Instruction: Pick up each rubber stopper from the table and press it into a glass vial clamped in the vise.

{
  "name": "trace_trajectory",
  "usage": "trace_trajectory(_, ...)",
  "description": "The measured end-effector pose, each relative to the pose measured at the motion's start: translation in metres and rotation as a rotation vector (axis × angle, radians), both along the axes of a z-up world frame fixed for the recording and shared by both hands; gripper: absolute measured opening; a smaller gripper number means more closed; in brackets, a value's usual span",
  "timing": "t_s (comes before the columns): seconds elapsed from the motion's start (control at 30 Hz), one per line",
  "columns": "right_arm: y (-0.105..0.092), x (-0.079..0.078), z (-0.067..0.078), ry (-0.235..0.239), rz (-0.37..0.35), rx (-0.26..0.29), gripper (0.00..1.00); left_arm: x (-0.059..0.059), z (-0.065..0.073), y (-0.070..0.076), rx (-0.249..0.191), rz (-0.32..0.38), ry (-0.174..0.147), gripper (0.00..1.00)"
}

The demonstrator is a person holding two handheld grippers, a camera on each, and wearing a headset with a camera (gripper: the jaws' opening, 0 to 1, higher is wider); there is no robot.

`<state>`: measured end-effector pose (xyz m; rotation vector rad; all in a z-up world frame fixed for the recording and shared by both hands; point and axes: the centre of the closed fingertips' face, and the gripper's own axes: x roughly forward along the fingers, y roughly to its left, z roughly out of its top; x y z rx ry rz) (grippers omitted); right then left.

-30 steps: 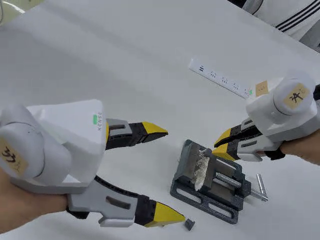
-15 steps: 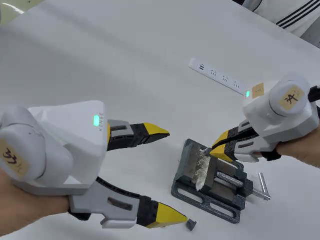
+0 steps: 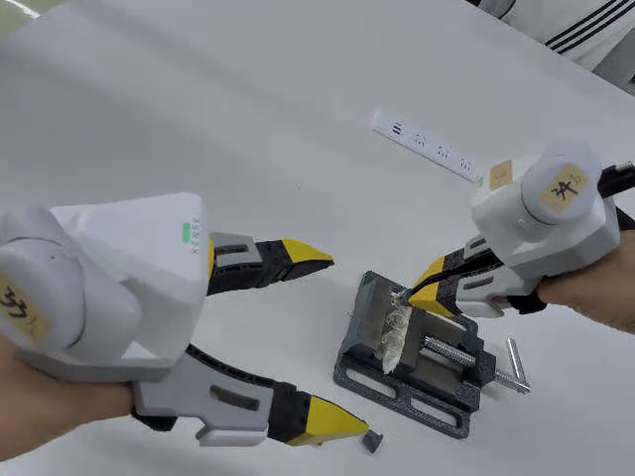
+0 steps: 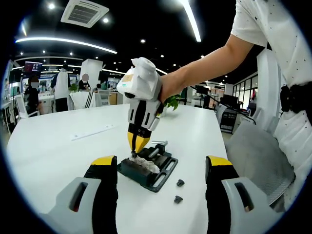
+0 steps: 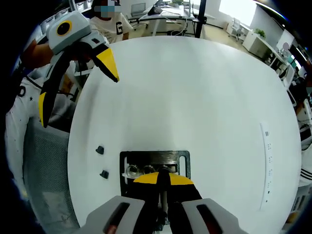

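Observation:
A dark metal vise [image 3: 437,382] sits on the white table, with glass vials [image 5: 131,169] wrapped in white padding [image 3: 394,332] between its faces. My right gripper [image 3: 405,296] is shut on a small grey rubber stopper, and its yellow tips touch down at the vials' tops. The right gripper view has these tips [image 5: 163,178] right over the vise [image 5: 156,158]. My left gripper [image 3: 347,345] hangs open and holds nothing, to the left of the vise. One loose stopper [image 3: 372,441] lies by its lower fingertip. Two loose stoppers [image 4: 180,183] [image 4: 175,199] lie on the table beside the vise [image 4: 151,170].
A white power strip [image 3: 427,149] lies on the table beyond the vise. The vise's screw handle [image 3: 516,362] sticks out to the right. A person in a white shirt with dark stripes [image 3: 571,30] stands at the table's far edge.
My right gripper has moved down and left, bringing its tips onto the vials in the vise. My left gripper has stayed open in about the same place.

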<state>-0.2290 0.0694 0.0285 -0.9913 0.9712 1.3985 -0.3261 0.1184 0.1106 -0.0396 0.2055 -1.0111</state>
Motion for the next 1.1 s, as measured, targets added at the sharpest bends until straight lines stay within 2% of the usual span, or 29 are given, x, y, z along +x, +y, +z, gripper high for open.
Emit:
trace_trajectory(0.1, 0.0002, 0.0002, -0.0005, 0.002, -0.008, -0.003, 0.0, 0.0001, -0.0001, -0.0002, -0.003, 0.001, 0.0, 0.72)
trace_trajectory(0.33, 0.0022, -0.0035, -0.0012, -0.009, 0.026, -0.028, 0.0, 0.0018, 0.0002, 0.0016, -0.008, 0.008, -0.004, 0.72)
trace_trajectory(1.1, 0.0041, -0.001, -0.0035, -0.002, 0.068, -0.089, 0.0, 0.0024, -0.0021, 0.0016, -0.007, 0.01, -0.005, 0.72)
